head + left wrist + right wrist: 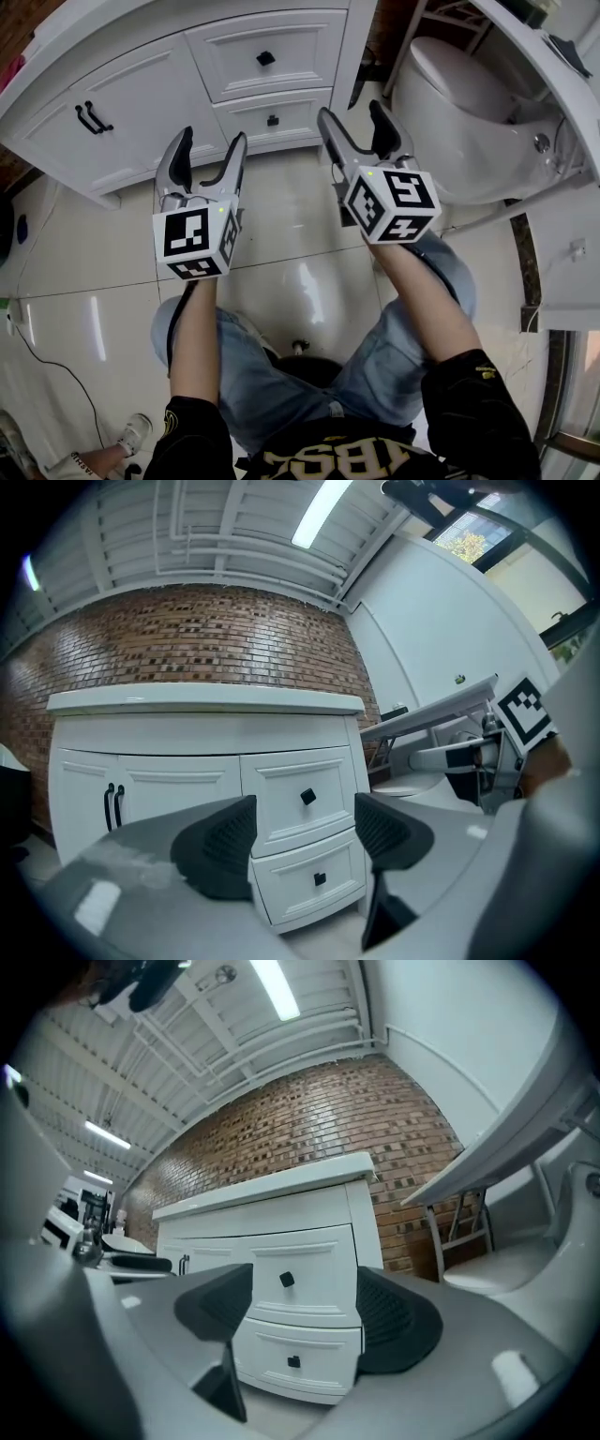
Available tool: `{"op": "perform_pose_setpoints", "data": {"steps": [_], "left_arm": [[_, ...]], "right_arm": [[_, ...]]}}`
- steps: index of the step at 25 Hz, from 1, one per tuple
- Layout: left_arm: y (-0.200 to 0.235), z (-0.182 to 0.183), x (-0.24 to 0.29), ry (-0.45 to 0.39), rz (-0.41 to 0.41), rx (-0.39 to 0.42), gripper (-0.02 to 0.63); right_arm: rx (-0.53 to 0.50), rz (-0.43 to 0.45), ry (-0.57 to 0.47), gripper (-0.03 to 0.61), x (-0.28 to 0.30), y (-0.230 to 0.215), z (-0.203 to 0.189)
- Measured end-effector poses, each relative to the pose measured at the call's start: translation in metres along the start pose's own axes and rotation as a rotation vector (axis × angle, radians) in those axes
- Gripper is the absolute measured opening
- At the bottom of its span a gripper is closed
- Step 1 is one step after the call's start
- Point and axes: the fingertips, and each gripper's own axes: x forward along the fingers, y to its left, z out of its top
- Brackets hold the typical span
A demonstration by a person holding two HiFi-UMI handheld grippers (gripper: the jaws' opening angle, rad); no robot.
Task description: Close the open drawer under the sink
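Plainly, upper drawer [265, 56] and lower drawer [272, 117] sit flush in the cabinet [141, 103] at upper centre; left tool [213, 141] and right tool [352, 117] stand wide, empty, short of them.

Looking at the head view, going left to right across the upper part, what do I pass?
Black door handles → left claw → drawer knobs → right claw → toilet.

The vanity [141, 98] has two drawers [234, 52], two knobs [266, 58] and two door handles [92, 117]; one toilet [459, 103] stands right of it.
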Motion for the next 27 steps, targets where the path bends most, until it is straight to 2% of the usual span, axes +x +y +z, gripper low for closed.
{"op": "perform_pose_setpoints", "data": {"steps": [3,6,15,19,27], "left_arm": [[-0.002,0.004,-0.001,-0.013,0.009,0.006,0.349],[-0.001,0.008,-0.002,-0.021,0.024,0.002,0.35],[-0.001,0.005,0.0,-0.013,0.032,-0.017,0.35],[-0.001,0.007,0.0,-0.014,0.032,-0.023,0.35],[-0.004,0.004,0.005,-0.008,0.02,-0.027,0.35]], "right_arm": [[-0.136,0.018,-0.004,0.339,-0.004,0.012,0.005],[-0.197,0.033,-0.013,0.339,-0.009,0.019,0.007],[-0.17,0.026,0.02,0.339,-0.012,0.013,-0.003],[-0.174,0.059,0.052,0.337,-0.011,0.02,-0.01],[-0.246,0.119,0.056,0.337,-0.006,0.042,-0.012]]}}
